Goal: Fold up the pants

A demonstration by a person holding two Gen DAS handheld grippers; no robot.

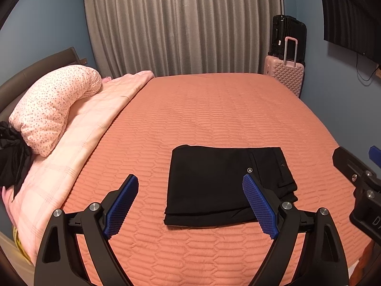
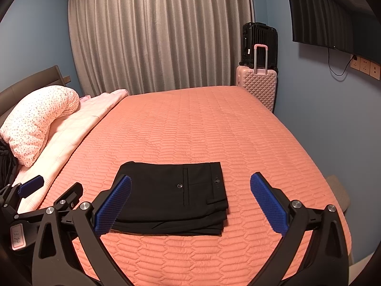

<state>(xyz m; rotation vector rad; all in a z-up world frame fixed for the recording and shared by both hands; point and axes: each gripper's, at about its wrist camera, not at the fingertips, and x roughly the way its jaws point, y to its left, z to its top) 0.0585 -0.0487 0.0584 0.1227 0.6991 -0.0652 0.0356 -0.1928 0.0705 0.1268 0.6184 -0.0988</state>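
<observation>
Black pants [image 1: 214, 183] lie folded into a compact rectangle on the salmon quilted bedspread [image 1: 214, 109], back pocket and button facing up. They also show in the right wrist view [image 2: 171, 197]. My left gripper [image 1: 190, 186] is open and empty, held above the near left part of the pants. My right gripper [image 2: 190, 186] is open and empty, held above the near right part of the pants. The right gripper's body shows at the right edge of the left wrist view [image 1: 357, 183]. The left gripper's body shows at the left edge of the right wrist view [image 2: 35, 202].
A pink dotted pillow [image 1: 54, 107] and pale pink blanket [image 1: 78, 143] lie at the left with dark clothing [image 1: 12, 157] beside them. A pink suitcase [image 1: 285, 76] and black suitcase [image 1: 289, 33] stand at the far right corner. A wall TV [image 2: 321, 16] hangs at right.
</observation>
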